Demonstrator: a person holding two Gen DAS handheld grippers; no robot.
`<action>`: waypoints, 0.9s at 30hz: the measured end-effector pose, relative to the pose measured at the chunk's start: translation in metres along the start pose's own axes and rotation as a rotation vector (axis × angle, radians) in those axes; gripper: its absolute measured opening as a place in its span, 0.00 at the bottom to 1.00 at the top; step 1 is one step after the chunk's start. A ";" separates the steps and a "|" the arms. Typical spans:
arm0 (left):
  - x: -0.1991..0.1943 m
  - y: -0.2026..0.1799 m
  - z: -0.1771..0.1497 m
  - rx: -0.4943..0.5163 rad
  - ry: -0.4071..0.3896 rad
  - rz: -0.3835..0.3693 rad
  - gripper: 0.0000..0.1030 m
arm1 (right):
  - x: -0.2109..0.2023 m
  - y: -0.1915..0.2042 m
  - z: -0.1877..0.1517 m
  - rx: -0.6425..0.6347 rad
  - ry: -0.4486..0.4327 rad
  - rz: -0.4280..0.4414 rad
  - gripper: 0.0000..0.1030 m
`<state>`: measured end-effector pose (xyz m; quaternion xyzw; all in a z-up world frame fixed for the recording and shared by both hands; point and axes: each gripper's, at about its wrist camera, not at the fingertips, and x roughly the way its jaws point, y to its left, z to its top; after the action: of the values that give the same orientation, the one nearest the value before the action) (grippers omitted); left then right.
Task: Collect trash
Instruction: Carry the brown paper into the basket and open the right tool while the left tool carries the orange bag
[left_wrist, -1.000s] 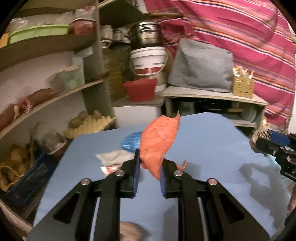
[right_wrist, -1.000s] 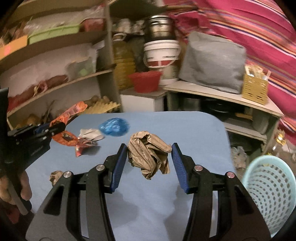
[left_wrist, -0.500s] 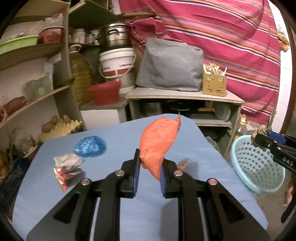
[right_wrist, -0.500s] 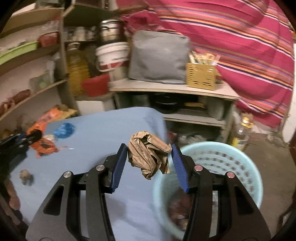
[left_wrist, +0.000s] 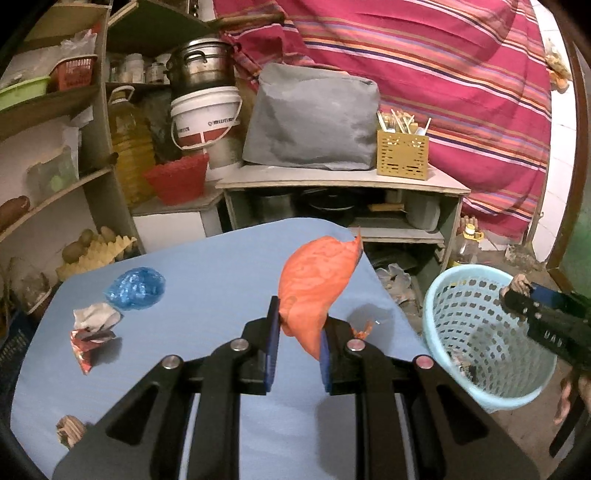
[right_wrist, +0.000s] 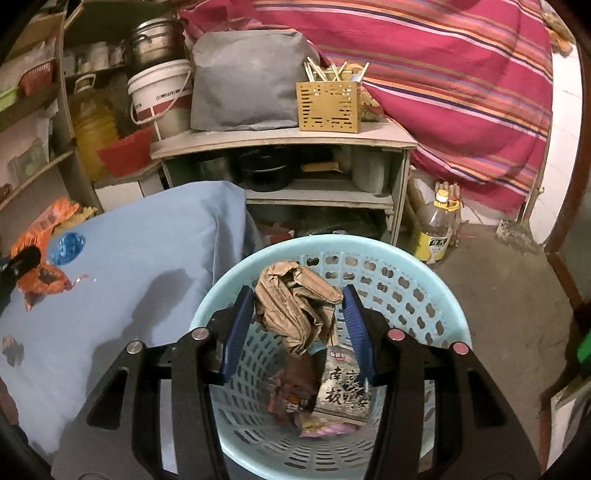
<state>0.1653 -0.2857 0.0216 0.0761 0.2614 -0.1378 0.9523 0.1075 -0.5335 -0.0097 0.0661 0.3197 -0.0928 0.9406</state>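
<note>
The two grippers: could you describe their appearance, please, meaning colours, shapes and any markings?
Both look alike. The left gripper and the right gripper have matte black angular linkage arms with triangular cut-outs and round silver rivets at the joints. Their fingers are flat blue pads. Seen from the left wrist, the right gripper's black body carries small white lettering, too blurred to read. No cables or sleeves show.

Basket mouth: light blue basket on the floor just beside the table edge, open upward; wrappers low inside, upper volume free.
Above basket: right gripper with crumpled brown paper over the opening.
Table near edge: bare blue tabletop between blue wad and left gripper.
Table left side: white-red wrapper and brown scrap in the path.
Beyond table: wooden shelf unit close behind the far edge.
Floor right of basket: open concrete; bottle by the shelf unit.
</note>
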 end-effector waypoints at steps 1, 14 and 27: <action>0.001 -0.004 0.002 -0.004 0.003 -0.006 0.18 | -0.001 -0.001 0.000 -0.001 -0.001 0.001 0.48; 0.004 -0.066 0.011 0.038 0.003 -0.067 0.18 | 0.009 -0.026 -0.007 0.035 0.039 -0.028 0.50; 0.013 -0.088 0.017 0.028 0.014 -0.114 0.18 | 0.000 -0.043 -0.009 0.063 0.006 -0.069 0.82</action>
<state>0.1570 -0.3754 0.0228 0.0752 0.2702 -0.1948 0.9399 0.0927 -0.5742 -0.0189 0.0849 0.3216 -0.1350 0.9333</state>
